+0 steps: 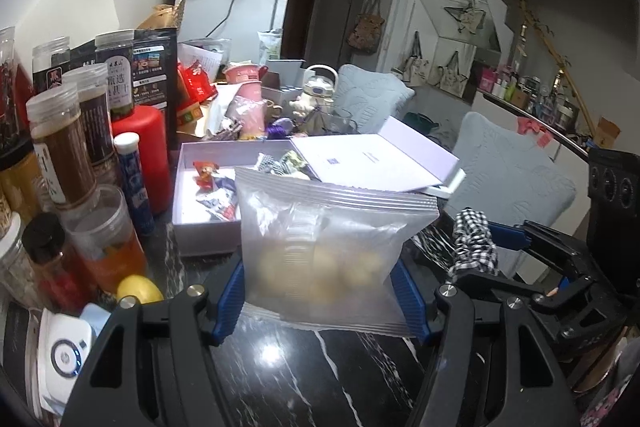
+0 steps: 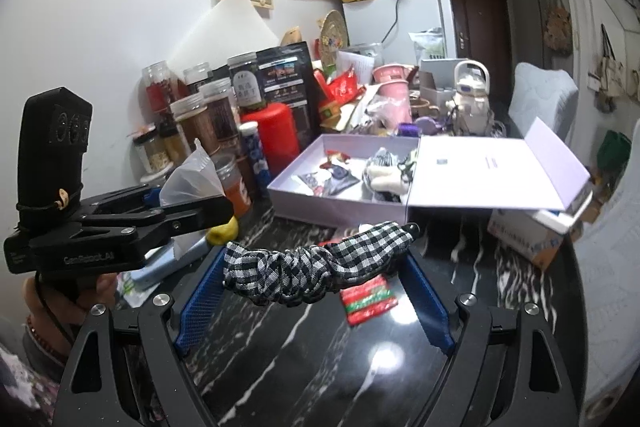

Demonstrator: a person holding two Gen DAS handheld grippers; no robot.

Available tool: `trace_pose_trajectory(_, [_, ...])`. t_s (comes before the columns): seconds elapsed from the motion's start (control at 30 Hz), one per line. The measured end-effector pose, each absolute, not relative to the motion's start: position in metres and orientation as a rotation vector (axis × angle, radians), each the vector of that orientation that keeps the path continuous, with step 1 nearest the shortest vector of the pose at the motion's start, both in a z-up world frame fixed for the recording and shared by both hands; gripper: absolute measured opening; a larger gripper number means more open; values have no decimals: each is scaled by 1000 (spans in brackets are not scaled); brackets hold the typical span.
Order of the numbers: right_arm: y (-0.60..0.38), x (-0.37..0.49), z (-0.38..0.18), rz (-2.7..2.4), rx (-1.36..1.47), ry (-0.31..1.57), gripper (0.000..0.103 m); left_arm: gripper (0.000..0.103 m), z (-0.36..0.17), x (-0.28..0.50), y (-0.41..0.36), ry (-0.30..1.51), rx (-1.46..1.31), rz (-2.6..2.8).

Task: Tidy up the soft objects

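Holding a frosted zip bag [image 1: 332, 251] of pale round lumps, the left gripper [image 1: 326, 301] has its blue pads pressed on the bag's two sides; bag upright, clear of the black marbled tabletop [image 1: 280, 367].
Right gripper [image 2: 316, 279]: pads closed on the two ends of a black-and-white checked scrunchie [image 2: 312, 267], stretched across the gap above the tabletop.
Box [image 2: 340, 205], lilac, lid [image 2: 492, 167] folded open to the right: behind both grippers on the tabletop; holds small wrapped items and a striped soft piece.
Red-and-green packet [image 2: 370, 301]: flat on the tabletop, under the scrunchie, apart from the box.
Jars [image 1: 76, 147], red canister [image 1: 144, 151], blue tube [image 1: 134, 183]: crowded along the left of the box.
Yellow lemon-like thing [image 1: 138, 289]: by the left gripper's left finger.
Person's hand [image 2: 52, 303]: on the left gripper's handle, seen from the right wrist.
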State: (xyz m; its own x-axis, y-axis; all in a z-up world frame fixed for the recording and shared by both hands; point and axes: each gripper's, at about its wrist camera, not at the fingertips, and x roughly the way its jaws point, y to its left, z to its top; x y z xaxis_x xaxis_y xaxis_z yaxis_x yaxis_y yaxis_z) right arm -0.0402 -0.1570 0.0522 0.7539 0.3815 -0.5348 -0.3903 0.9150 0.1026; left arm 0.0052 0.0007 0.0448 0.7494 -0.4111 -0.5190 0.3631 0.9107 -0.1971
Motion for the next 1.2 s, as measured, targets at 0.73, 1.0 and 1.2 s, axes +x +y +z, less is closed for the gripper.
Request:
trace_pose_trajectory(0.73, [-165,61,97,444,-67,499,86,65,67,109,-1,564,-109,-361])
trace_pose_trajectory(1.0, [-172,107,103,411,-65,496,86,65,75,151,-7,532,-105,-357])
trace_pose_trajectory(1.2, [-176,138,109,388,-72,486,86,65,86,181,-12,501,-81,-341])
